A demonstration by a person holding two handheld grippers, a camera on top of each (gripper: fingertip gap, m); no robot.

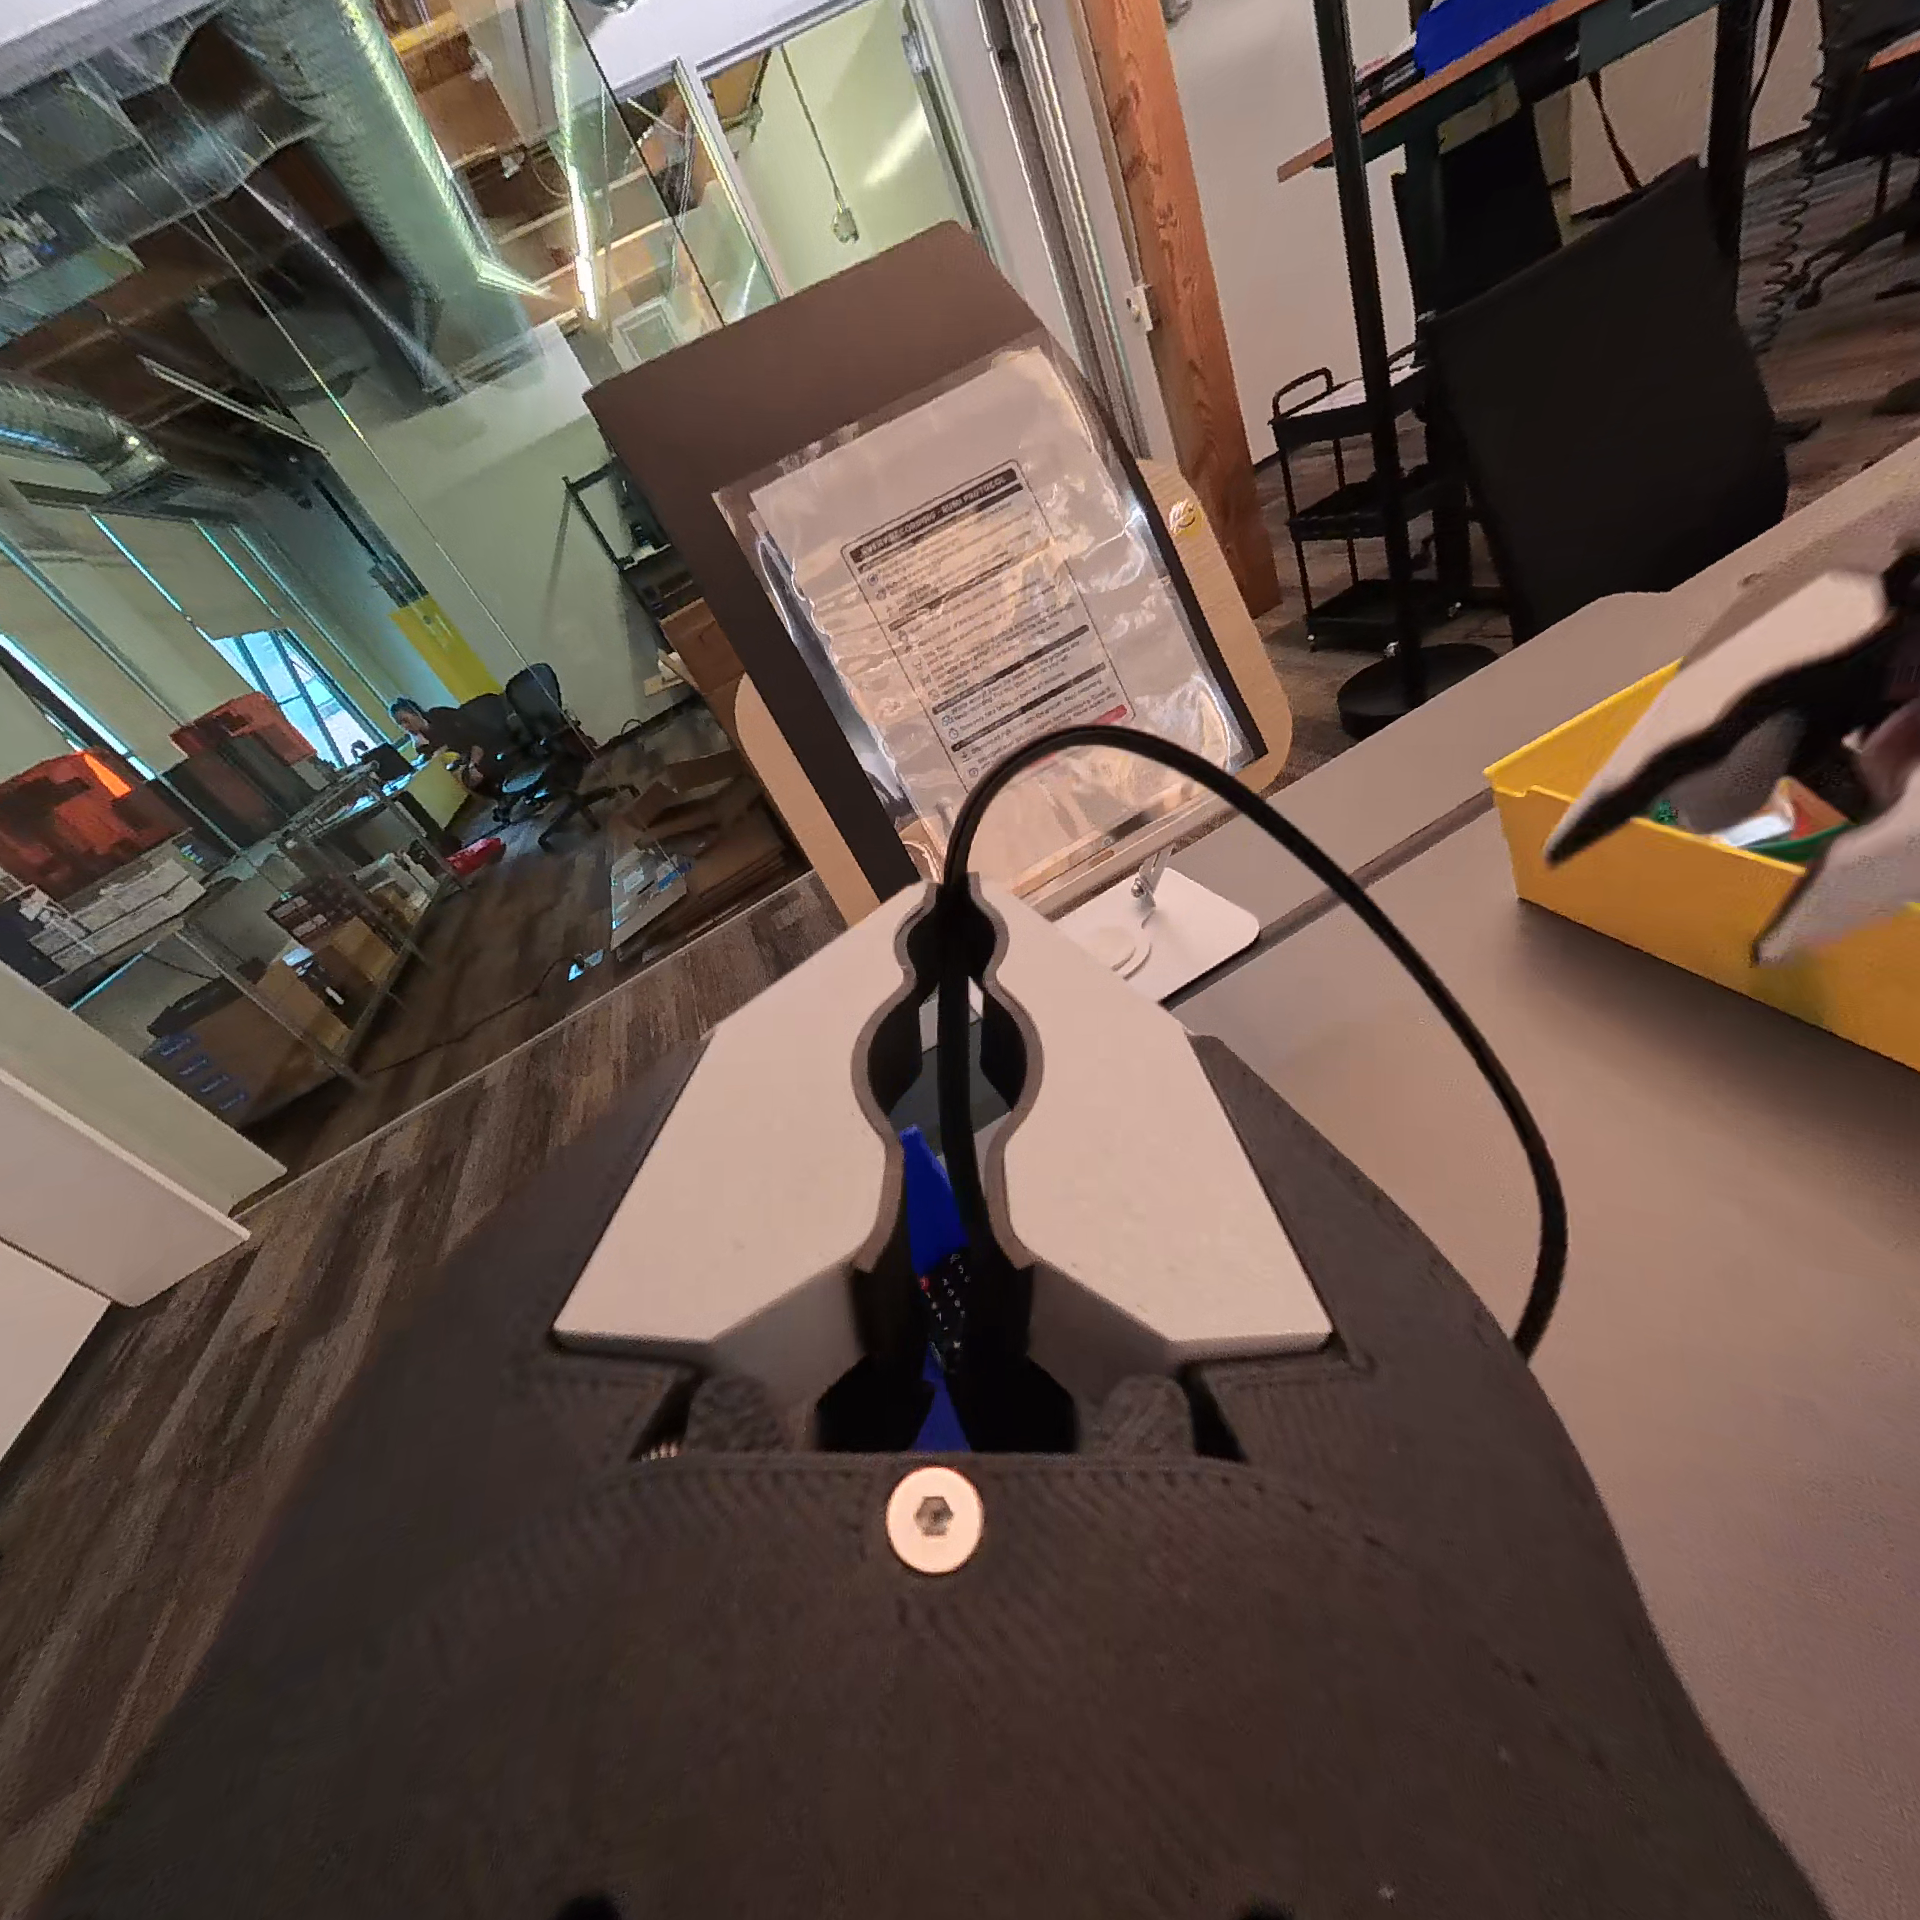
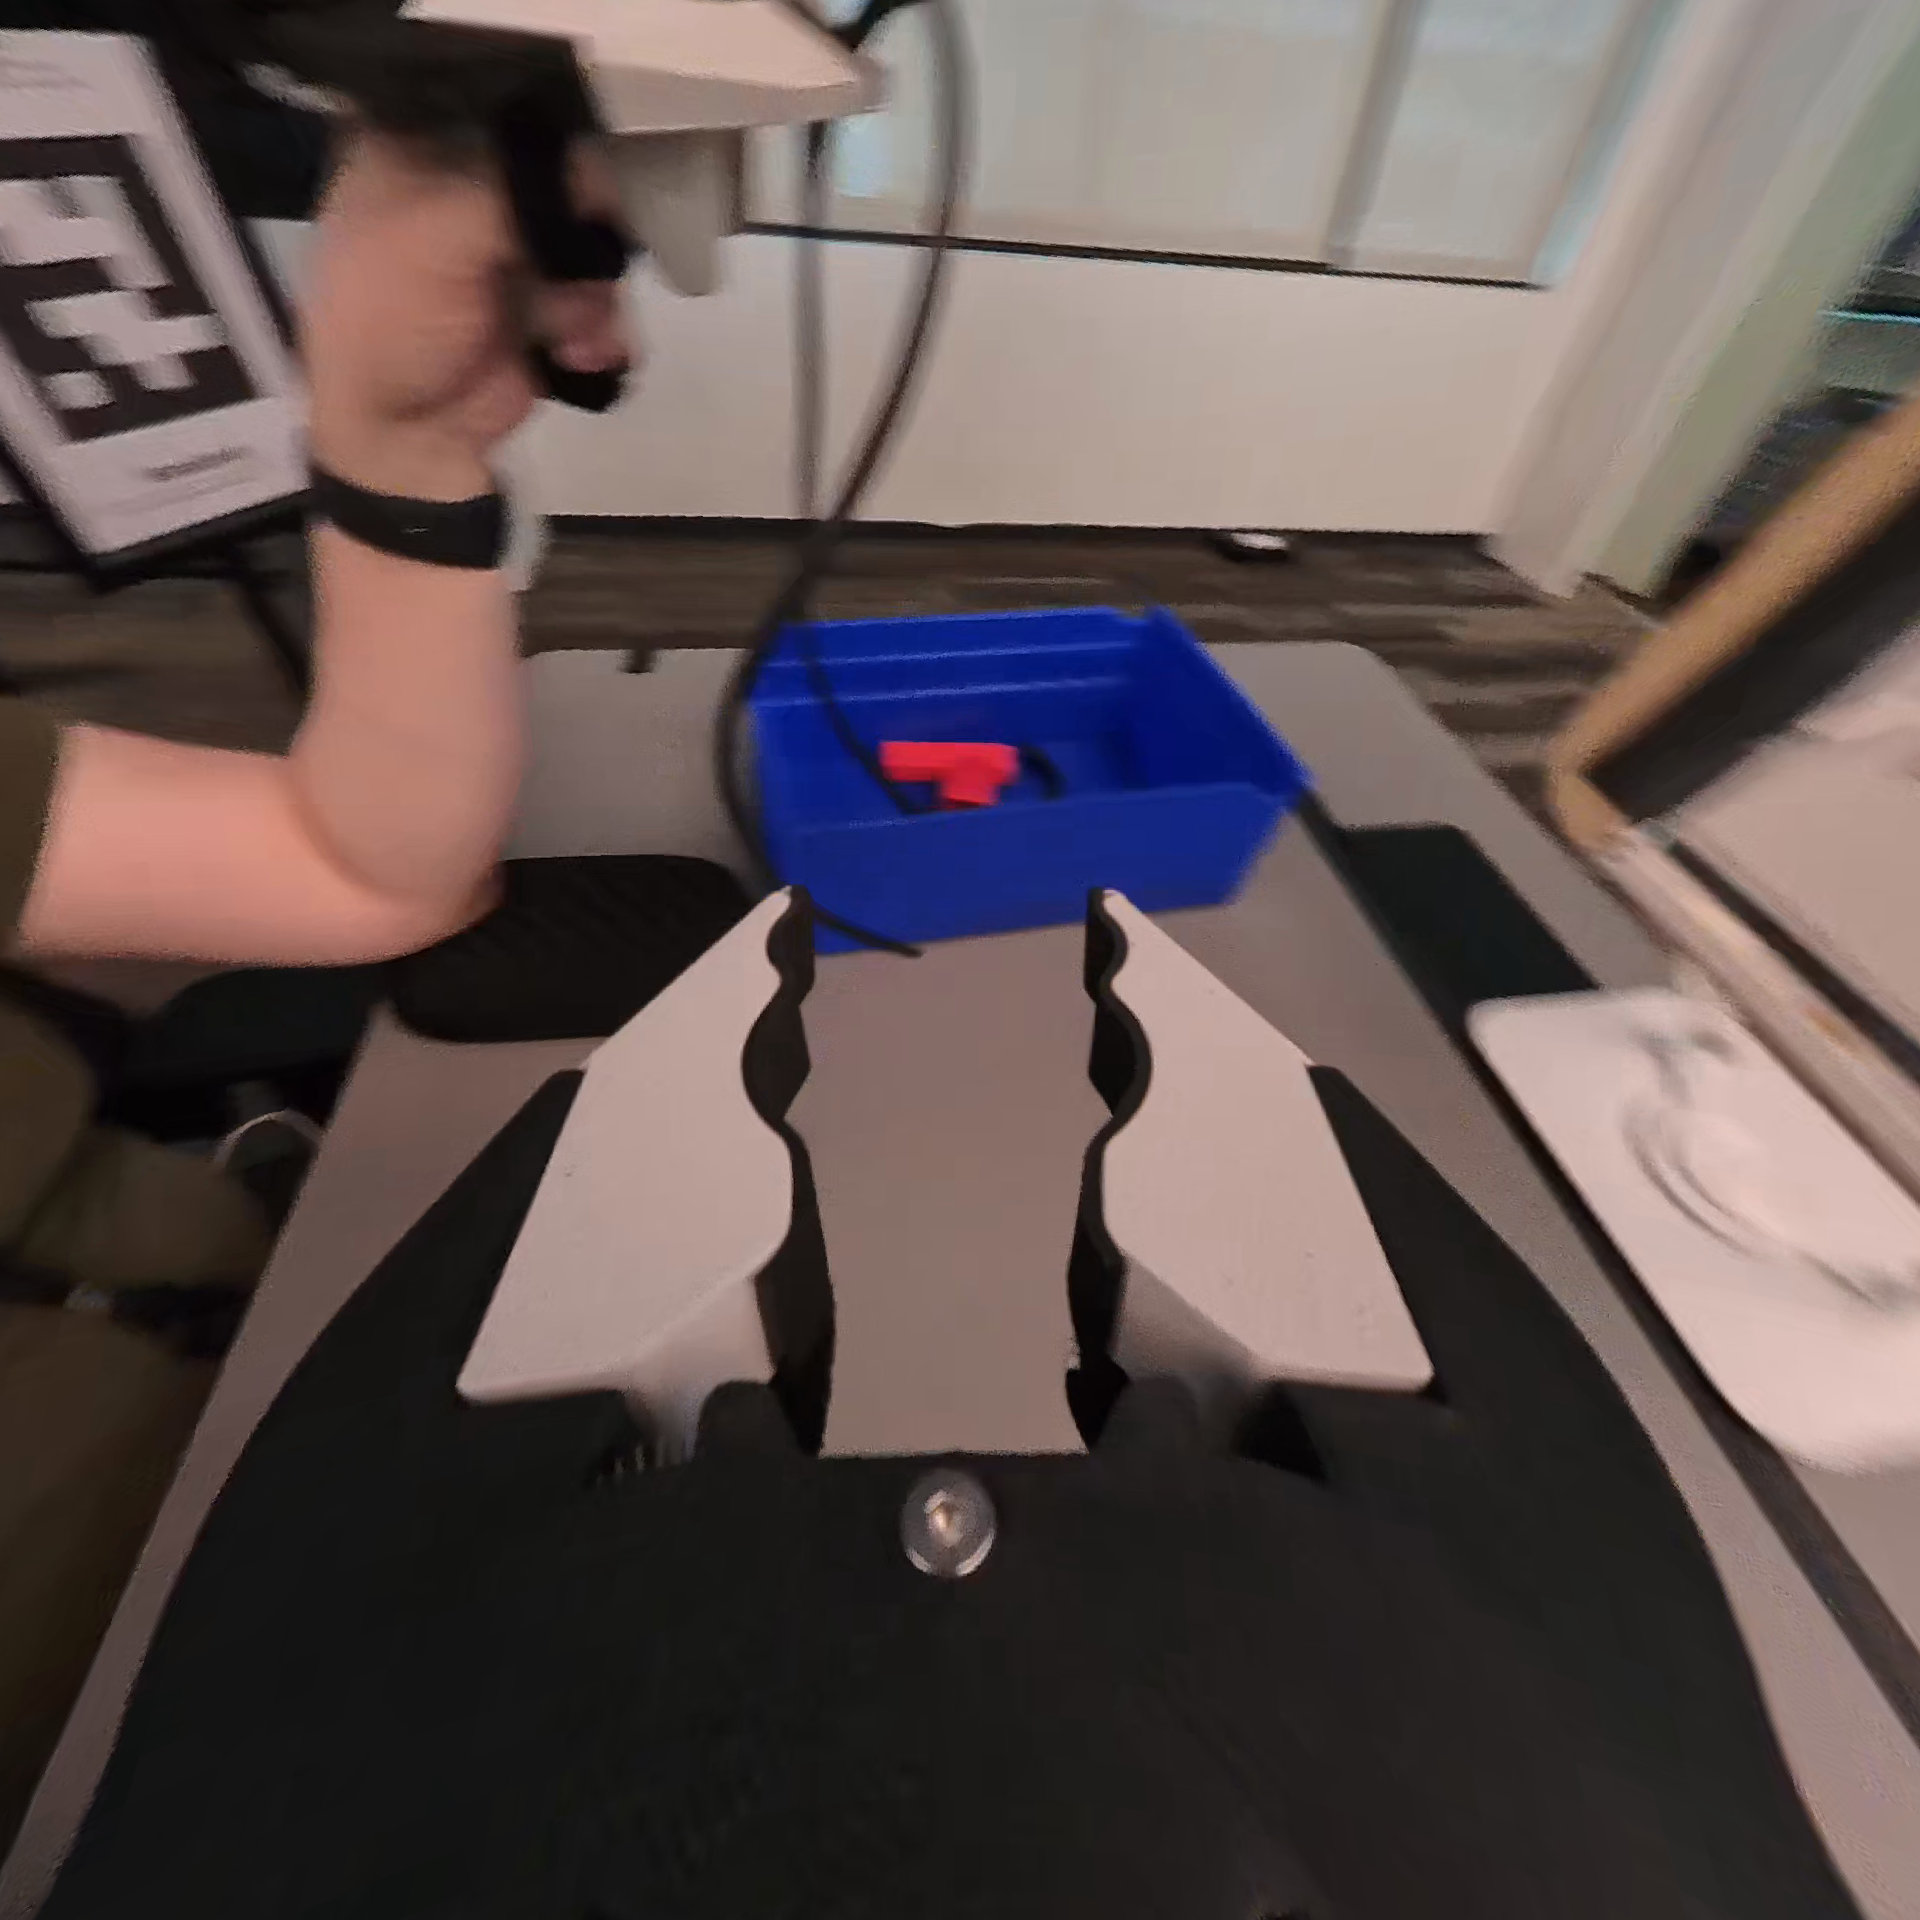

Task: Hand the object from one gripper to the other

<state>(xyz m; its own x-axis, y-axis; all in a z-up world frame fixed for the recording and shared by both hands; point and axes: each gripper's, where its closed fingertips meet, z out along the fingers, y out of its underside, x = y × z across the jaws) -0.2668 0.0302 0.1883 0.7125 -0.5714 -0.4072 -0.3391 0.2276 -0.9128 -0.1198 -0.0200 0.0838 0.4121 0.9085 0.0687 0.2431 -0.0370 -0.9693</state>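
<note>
Office-cum-lab workspace: grey desk (image 1: 1621,1299) near, glass partitions (image 1: 343,343) on the left, exposed ceiling duct (image 1: 73,426), far shelving with orange machines (image 1: 73,821), desks (image 1: 1538,83) far right, striped carpet (image 1: 312,1195).

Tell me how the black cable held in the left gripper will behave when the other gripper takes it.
Likely floppy: the cable arcs out of the shut left gripper and droops in a loop. Probably light, since a tip pinch holds it up. Being thin, it may slip or swing, so the open right gripper should close near the pinch.
</note>
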